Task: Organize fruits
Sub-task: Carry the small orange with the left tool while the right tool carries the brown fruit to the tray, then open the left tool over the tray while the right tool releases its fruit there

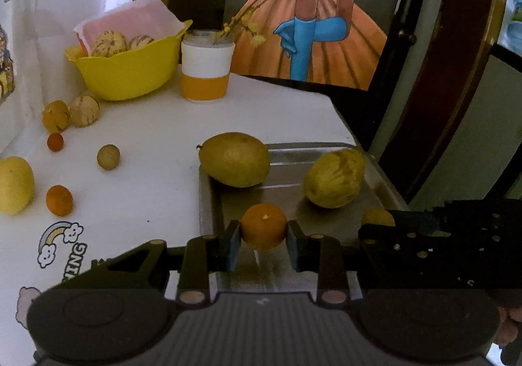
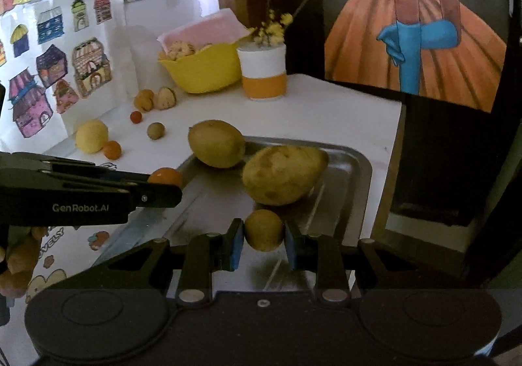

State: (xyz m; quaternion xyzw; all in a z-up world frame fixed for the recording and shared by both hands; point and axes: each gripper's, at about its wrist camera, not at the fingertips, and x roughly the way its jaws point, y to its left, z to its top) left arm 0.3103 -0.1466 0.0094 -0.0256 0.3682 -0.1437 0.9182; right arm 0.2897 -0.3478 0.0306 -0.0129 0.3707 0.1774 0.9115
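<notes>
While both grippers hover over the metal tray [image 1: 378, 176], each one has its two blue-padded fingers pressed against a small round fruit. The left gripper [image 1: 263, 233] is clamped on an orange fruit [image 1: 263, 225] above the tray's near left part, and in the right wrist view that same fruit shows at the tip of the left gripper's fingers, at the tray's left rim. The right gripper [image 2: 264, 237] is closed around a small yellow-brown fruit [image 2: 263, 229] above the near middle of the tray. Two larger fruits lie in the tray itself: a smooth yellow-green one [image 1: 234, 159] at the far left corner, resting on or against the rim, and a speckled yellow one [image 1: 334, 178] further right, near the far right side. Left of the tray, on the white table [image 1: 156, 124], several fruits lie loose and apart from one another: a big yellow fruit [image 1: 13, 184], a small orange one [image 1: 58, 200] just beside it, a small brownish ball [image 1: 108, 156], a tiny red-orange ball [image 1: 54, 141], and, further back, a yellow-brown fruit [image 1: 56, 115] touching a pale striped one [image 1: 84, 111]. Beyond the tray's far left corner stands a yellow bowl [image 1: 130, 72] with striped fruits and pink paper inside, and just right of it a white-and-orange cup [image 1: 206, 72] holding yellow-flowered twigs. A person's fingers [image 2: 18, 263] appear under the left gripper in the right wrist view.
</notes>
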